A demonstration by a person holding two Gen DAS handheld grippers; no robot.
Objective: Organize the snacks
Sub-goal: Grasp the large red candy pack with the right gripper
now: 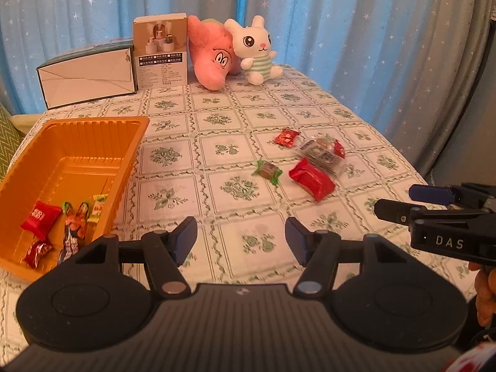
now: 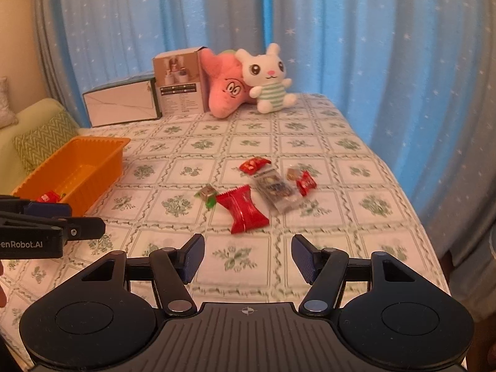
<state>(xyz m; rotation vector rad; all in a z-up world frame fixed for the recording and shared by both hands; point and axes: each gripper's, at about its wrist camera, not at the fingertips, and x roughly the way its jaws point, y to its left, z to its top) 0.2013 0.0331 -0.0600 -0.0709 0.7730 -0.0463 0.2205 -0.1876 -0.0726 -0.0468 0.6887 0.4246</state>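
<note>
L gripper: jaws apart, nothing btwn the blue pads, hovering over bare tablecloth near the front edge. R gripper: also released, empty, pads wide, over the cloth just short of the snack pile. Each gripper shows in the other's view: R one enters the left wrist view from the right side, L one enters the right wrist view from the left side. Part of a hand visible under the R gripper at the frame edge.

Loose snacks on the table, ahead of both grippers, in one cluster:
- big red wrapper, nearest to R gripper
- small green-wrapped candy, just beside the big red one, on its left
- clear packet w/ dark print, just behind/right of the big red one
- small red candy at the far side of the cluster
- another small red candy at the right end of the clear packet; a small brownish piece next to it, can't tell what.

Orange tray at table's left side, near L gripper. Inside it, at the near end: red packet, small dark-red candy, a couple of long wrapped pieces and a yellow-green one against the wall.

Far end of table: white flat box, upright product box touching it, pink plush and white bunny plush leaning together. Blue starred curtain behind. Green cushion left of table.
</note>
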